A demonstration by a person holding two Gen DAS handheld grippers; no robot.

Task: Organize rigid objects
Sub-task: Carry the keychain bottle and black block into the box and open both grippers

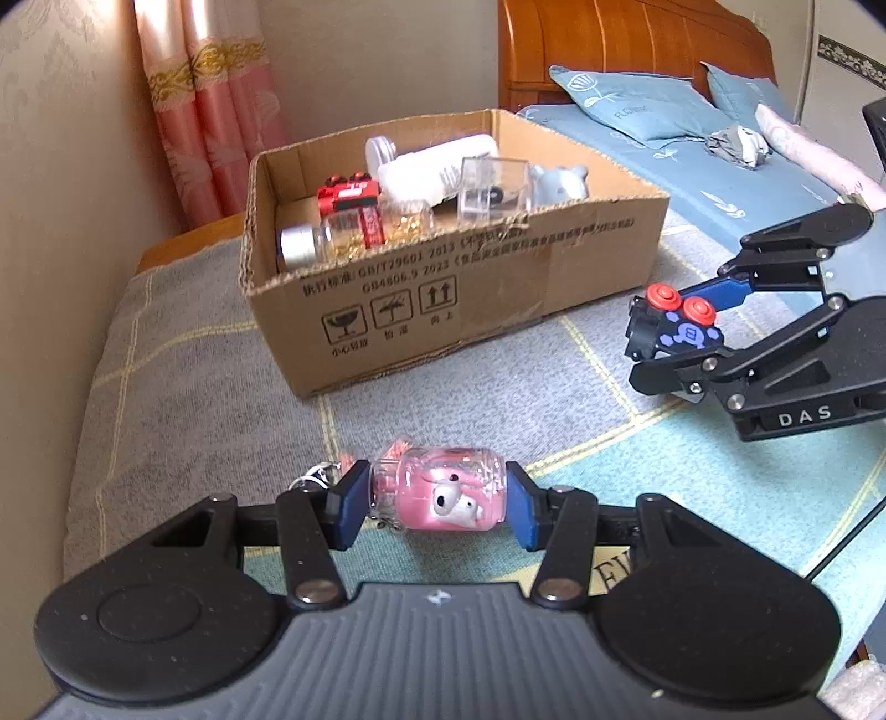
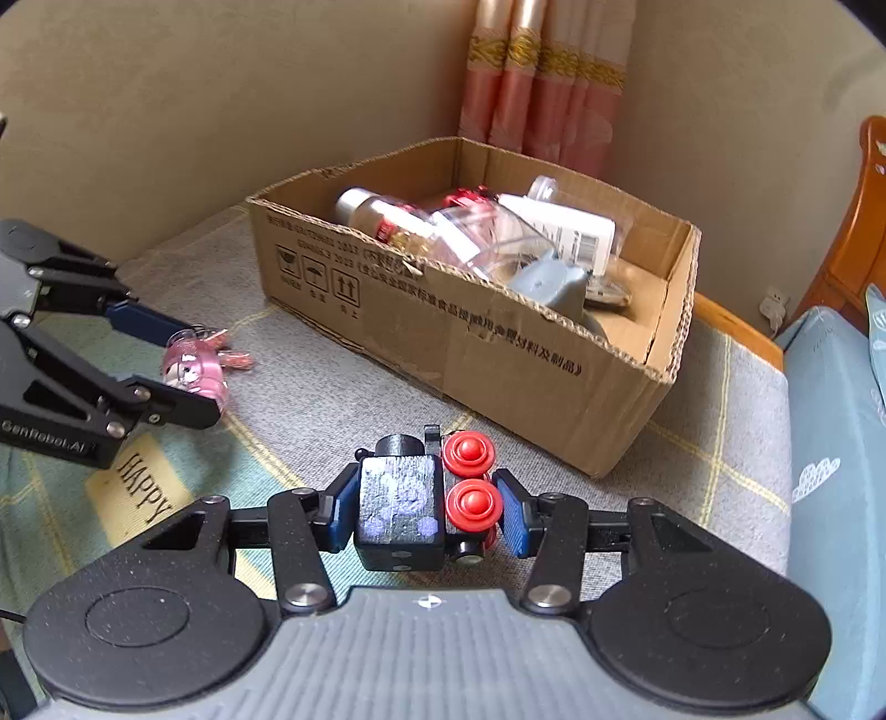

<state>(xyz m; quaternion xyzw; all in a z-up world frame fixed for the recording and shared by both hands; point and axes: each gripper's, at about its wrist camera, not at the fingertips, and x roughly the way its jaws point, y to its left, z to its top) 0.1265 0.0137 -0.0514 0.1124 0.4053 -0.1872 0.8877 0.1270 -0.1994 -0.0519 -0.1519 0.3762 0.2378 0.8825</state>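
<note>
Clamped between my left gripper's (image 1: 437, 501) pads, pink figurine jar (image 1: 443, 493) lies sideways; my right gripper (image 2: 423, 507) pinches black toy train (image 2: 410, 498) near cardboard box (image 2: 498, 343).

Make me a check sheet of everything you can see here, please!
Surface: grey checked blanket, with a teal patch nearer the cameras.
Job's things: pink pig bottle and black toy train, each held just short of the cardboard box.
Clutter: box already holds a red toy car, white bottle, clear cube and gold-filled jar.
Grippers: left gripper shut on the pig bottle; right gripper shut on the train.
Cables: nothing seen.
Surroundings: pink curtain, wooden headboard, blue pillow.
</note>
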